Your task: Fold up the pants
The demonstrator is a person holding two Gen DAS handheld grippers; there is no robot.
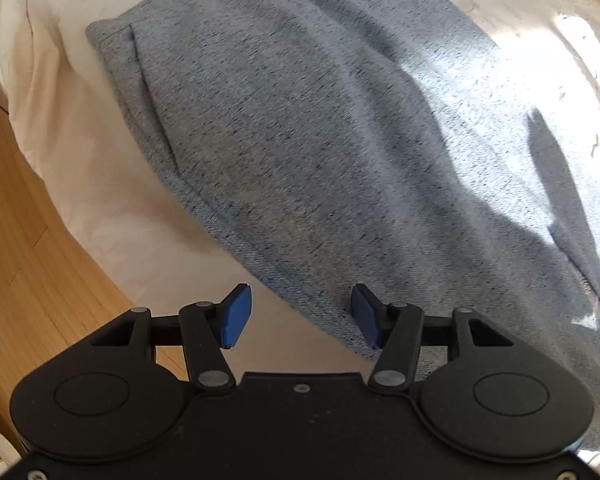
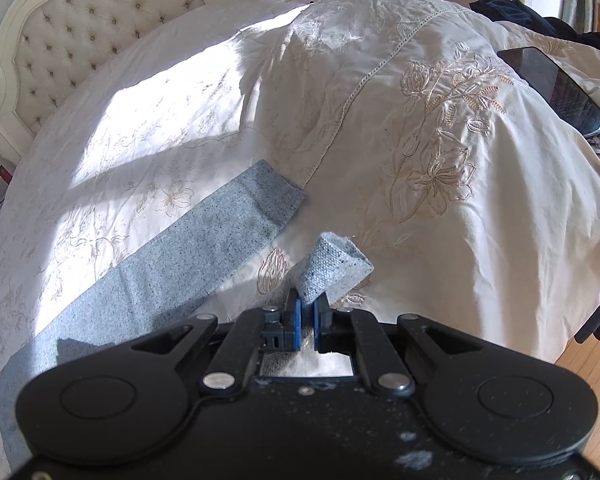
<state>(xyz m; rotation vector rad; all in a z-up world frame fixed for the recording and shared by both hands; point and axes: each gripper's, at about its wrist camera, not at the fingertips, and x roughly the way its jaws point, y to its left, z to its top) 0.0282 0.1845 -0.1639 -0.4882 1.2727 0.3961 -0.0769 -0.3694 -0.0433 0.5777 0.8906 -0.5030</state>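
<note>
Grey-blue heathered pants (image 1: 320, 140) lie spread on a cream bedspread and fill most of the left wrist view. My left gripper (image 1: 300, 316) hangs open just above the pants' near edge, with nothing between its blue pads (image 1: 236, 316). In the right wrist view one pant leg (image 2: 172, 256) runs flat from lower left to its hem near the middle. My right gripper (image 2: 307, 316) is shut on the hem of the other leg (image 2: 332, 268), which sticks up folded from between the blue pads.
The embroidered cream bedspread (image 2: 440, 152) covers the bed, with a tufted headboard (image 2: 80, 24) at the back left. A black phone (image 2: 556, 92) and dark clothes (image 2: 540, 20) lie at the right. Wooden floor (image 1: 28, 264) shows beside the bed edge.
</note>
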